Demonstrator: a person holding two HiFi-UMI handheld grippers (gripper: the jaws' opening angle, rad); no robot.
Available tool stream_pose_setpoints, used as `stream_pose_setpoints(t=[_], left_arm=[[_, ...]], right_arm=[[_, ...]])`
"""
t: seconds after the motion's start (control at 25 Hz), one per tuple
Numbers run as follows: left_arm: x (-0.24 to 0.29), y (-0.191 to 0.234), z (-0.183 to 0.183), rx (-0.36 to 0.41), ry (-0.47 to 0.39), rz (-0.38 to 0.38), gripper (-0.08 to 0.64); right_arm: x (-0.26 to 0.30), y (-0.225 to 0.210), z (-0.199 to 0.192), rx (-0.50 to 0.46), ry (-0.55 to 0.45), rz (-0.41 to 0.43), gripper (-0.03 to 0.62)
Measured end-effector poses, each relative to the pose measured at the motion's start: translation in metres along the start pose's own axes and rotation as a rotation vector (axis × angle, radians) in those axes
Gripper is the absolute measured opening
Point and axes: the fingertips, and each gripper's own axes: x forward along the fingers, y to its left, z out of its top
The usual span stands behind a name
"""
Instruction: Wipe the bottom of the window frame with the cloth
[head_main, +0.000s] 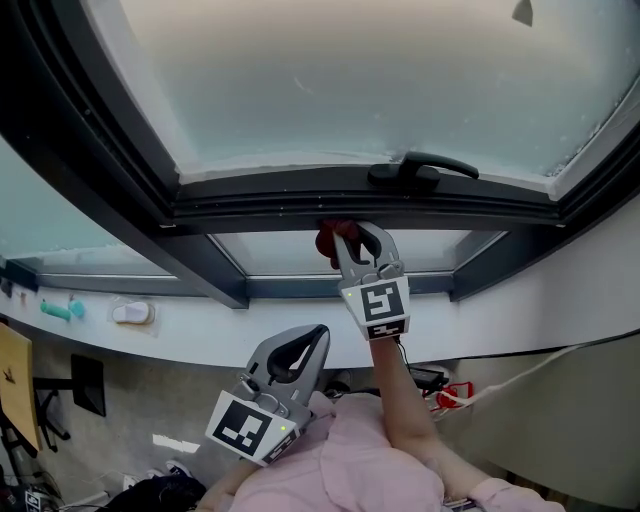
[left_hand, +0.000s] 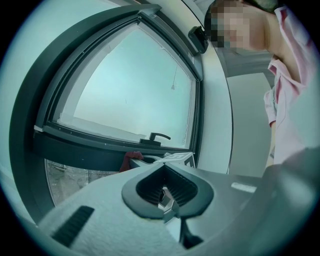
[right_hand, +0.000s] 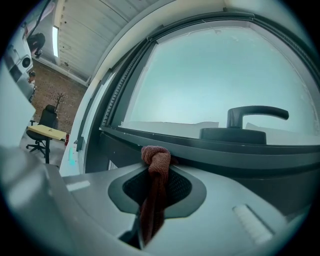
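Red cloth (right_hand: 155, 162) is pinched tight in my right gripper (head_main: 352, 238), bunched up against the frame's (head_main: 260, 208) bottom rail, just left of the handle (head_main: 425, 168). That rail runs left-right, so I judge the wipe goes sideways. My left gripper (head_main: 298, 352) hangs low, closed, empty.

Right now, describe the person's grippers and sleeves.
The left gripper and right gripper are grey plastic with dark ribbed pads; each carries a white cube with black square markers. A dark cable trails from the right one. Sleeves are pink.
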Motion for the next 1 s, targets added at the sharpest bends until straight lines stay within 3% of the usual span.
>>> stream_pose_setpoints(t=[1.0], left_arm=[[0.032, -0.035, -0.013, 0.001, 0.001, 0.032, 0.002]], right_arm=[[-0.043, -0.069, -0.017, 0.034, -0.001, -0.064, 0.058]])
